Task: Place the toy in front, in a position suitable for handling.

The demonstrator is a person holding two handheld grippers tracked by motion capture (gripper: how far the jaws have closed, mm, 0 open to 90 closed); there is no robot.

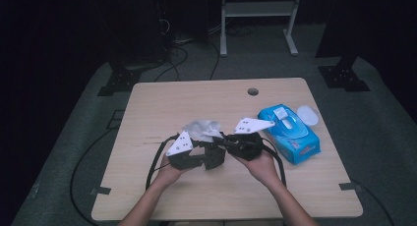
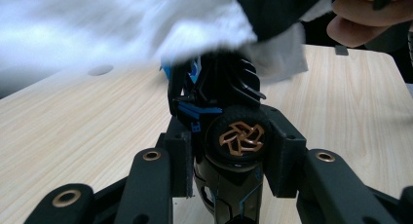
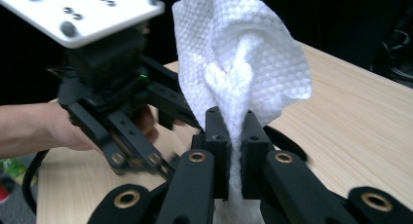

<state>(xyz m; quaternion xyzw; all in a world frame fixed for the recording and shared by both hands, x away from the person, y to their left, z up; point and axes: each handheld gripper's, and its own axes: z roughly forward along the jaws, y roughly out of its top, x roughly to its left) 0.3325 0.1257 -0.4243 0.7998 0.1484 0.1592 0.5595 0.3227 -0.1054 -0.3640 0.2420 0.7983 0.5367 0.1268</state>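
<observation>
Left gripper (image 1: pixel 209 155): a small black toy car with blue trim and a bronze-spoked wheel (image 2: pixel 237 136) is being clamped between its pads, above the middle of the pale wooden tabletop (image 1: pixel 162 100).
Toy car in the left gripper view: the wheel and a finned black part are being shown close up between the jaws, with the cloth blurred just above them; in the high view the car is too dark and small to be told apart from the gripper.
White embossed wipe (image 3: pixel 243 68): it is being pinched at its gathered lower part by the right gripper (image 3: pixel 237 136), the loose upper part fanning upward; in the high view it is being held between the two grippers.
Right gripper: its jaws are being kept narrow on the wipe alone.
Step in hand, as judged: the car is being wiped. The wipe is best being drawn across the bodywork in short strokes while the car is being held steady, with the loose cloth kept out of the wheel and fins.
Blue pack of wet wipes (image 1: pixel 290 132): it is being left lying at the right, near the right hand, as seen in the high view.
</observation>
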